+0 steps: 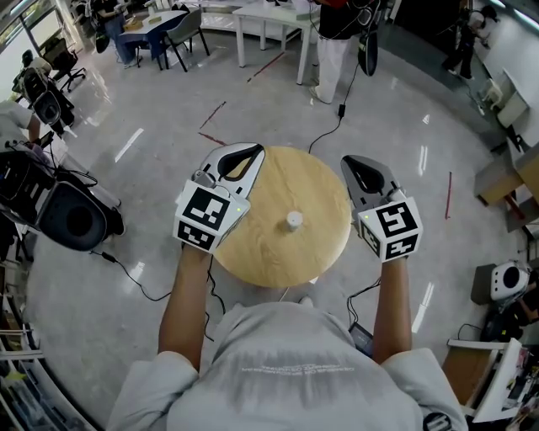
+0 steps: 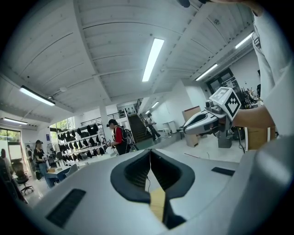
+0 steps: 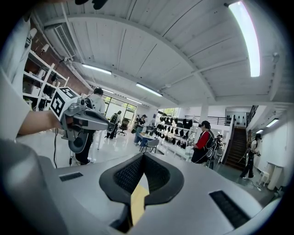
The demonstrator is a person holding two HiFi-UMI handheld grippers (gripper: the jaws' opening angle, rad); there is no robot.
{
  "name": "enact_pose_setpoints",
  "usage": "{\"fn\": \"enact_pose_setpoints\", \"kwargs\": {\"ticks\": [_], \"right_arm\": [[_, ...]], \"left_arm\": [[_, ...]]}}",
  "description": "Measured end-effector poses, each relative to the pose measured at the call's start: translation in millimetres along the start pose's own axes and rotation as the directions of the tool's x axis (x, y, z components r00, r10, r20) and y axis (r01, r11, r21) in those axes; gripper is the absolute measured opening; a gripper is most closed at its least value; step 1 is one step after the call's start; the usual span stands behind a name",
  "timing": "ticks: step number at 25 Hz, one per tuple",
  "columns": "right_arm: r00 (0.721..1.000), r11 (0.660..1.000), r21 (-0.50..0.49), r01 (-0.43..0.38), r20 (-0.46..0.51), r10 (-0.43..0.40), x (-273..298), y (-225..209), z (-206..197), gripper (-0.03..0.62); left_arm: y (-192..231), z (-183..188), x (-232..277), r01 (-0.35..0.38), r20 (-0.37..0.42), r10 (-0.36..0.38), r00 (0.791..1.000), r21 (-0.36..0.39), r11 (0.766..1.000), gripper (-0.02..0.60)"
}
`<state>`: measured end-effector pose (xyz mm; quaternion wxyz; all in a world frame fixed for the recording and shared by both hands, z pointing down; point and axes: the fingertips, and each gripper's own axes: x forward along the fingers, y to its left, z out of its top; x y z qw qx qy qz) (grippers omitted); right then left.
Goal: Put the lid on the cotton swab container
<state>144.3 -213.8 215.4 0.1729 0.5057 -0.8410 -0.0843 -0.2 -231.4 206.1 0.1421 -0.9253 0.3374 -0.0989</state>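
Observation:
A small white cylindrical container [image 1: 294,220] stands near the middle of the round wooden table [image 1: 269,252]; I cannot make out a separate lid. My left gripper [image 1: 250,151] hovers at the table's left edge, shut and empty. At the table's right edge my right gripper [image 1: 354,162] is held up, also shut with nothing in it. Both point away from me, roughly level. In the left gripper view the jaws [image 2: 149,152] meet in a thin seam, and the right gripper [image 2: 202,120] shows beyond. In the right gripper view the jaws [image 3: 143,157] are pressed together, with the left gripper [image 3: 85,120] off to the side.
Cables [image 1: 324,130] trail over the grey floor around the table. Black equipment [image 1: 72,215] sits at the left, white tables [image 1: 269,17] and chairs [image 1: 181,34] at the back. A person [image 1: 333,42] stands beyond the table. Shelving and boxes [image 1: 505,177] line the right.

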Motion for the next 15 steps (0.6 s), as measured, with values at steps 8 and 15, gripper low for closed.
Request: {"fn": "enact_pose_setpoints", "kwargs": {"ticks": [8,15], "right_arm": [[1.0,1.0,0.0,-0.008,-0.005,0.008,-0.5,4.7,-5.3,0.028],[1.0,1.0,0.009,-0.013,0.006,0.013,-4.8,8.3,-0.9,0.027]], "left_arm": [[-2.2,-3.0,-4.6,-0.002,-0.004,0.002,1.0,-0.016,1.0,0.02],[-4.1,-1.6,-8.4,0.002,-0.007,-0.002,1.0,-0.011,1.0,0.02]]}}
